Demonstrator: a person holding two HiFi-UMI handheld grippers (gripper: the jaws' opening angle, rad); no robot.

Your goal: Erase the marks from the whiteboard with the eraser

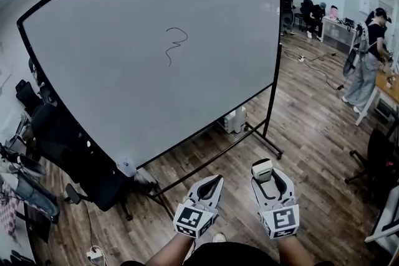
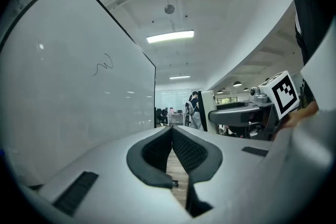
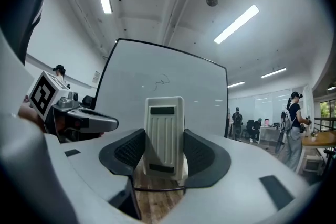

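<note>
The whiteboard [image 1: 156,53] stands on a black wheeled frame over a wooden floor [image 1: 312,128] and fills the head view from about 9 o'clock round to 1 o'clock. It tilts in this view, with its lower edge running down toward 7 o'clock. One thin dark squiggle [image 1: 176,45] sits near the middle of the board; the rest of the surface looks bare.

Both grippers are low in the head view at 6 o'clock, side by side and well apart from the board. The left gripper [image 1: 215,179] is at 7 o'clock of the right gripper [image 1: 267,172]. In the left gripper view the jaws of the left gripper [image 2: 171,136] meet at their tips with nothing between them, and only a sliver of floor shows below the pads. The board [image 2: 68,86] lies at 10 o'clock there, with the squiggle [image 2: 104,65] faint on it.

The right gripper [image 3: 164,149] is clamped on the eraser [image 3: 164,136], a white ribbed block standing upright between the two black pads, which press on its sides. Straight past it at 12 o'clock stands the board [image 3: 173,86], with the squiggle [image 3: 163,80] just above the eraser's top edge. In the head view the eraser [image 1: 262,169] pokes out of the jaw tips.

A black office chair [image 1: 75,159] stands at 8 o'clock beside the board's frame. A person [image 1: 368,65] stands at 2 o'clock, near a table [image 1: 389,87].
</note>
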